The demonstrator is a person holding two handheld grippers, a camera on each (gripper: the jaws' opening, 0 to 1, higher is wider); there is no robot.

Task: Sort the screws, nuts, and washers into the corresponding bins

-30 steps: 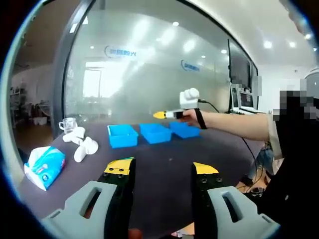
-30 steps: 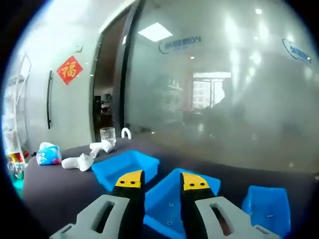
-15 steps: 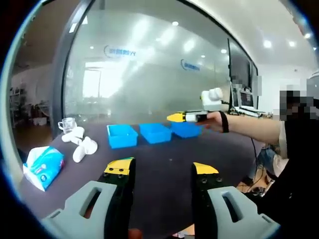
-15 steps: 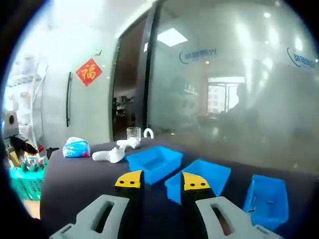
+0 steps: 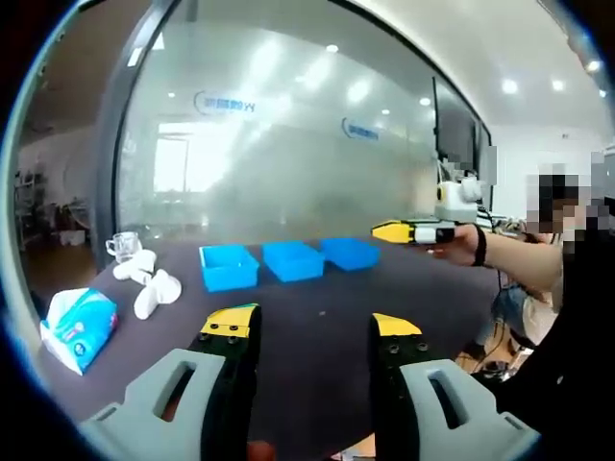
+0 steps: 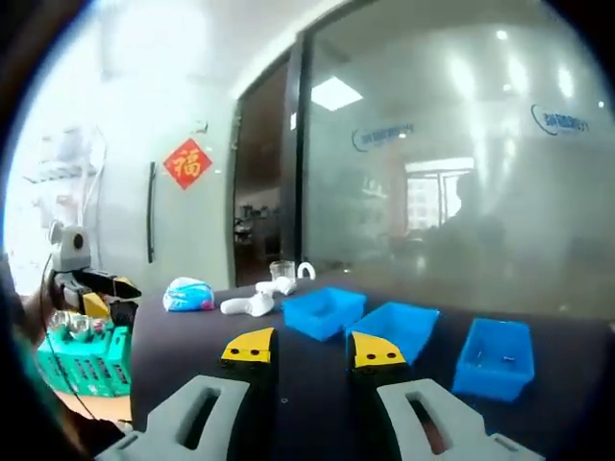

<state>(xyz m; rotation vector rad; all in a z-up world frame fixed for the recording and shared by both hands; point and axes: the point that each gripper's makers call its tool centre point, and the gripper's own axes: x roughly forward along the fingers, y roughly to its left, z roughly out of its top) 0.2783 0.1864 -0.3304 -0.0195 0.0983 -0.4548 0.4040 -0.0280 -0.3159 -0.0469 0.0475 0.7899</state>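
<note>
- In the left gripper view, my left gripper hangs above the near part of the dark tabletop, its jaws wide apart with nothing between them.
- Three blue bins sit in a row toward the far side of the tabletop: the left bin, the middle bin and the right bin.
- My right gripper comes in from the right in the left gripper view, held in a hand in the air, right of the bins.
- In the right gripper view, my right gripper has its jaws set narrow, a slim gap between the yellow tips, nothing held.
- There the bins lie beyond the jaws; the rightmost one carries a few small pieces inside, too small for me to tell what they are.
- I cannot make out any loose screws, nuts or washers on the tabletop.
- Far left on the tabletop I see a tissue pack, some white crumpled items and a clear glass cup.
- A green basket stands at the left edge in the right gripper view.
</note>
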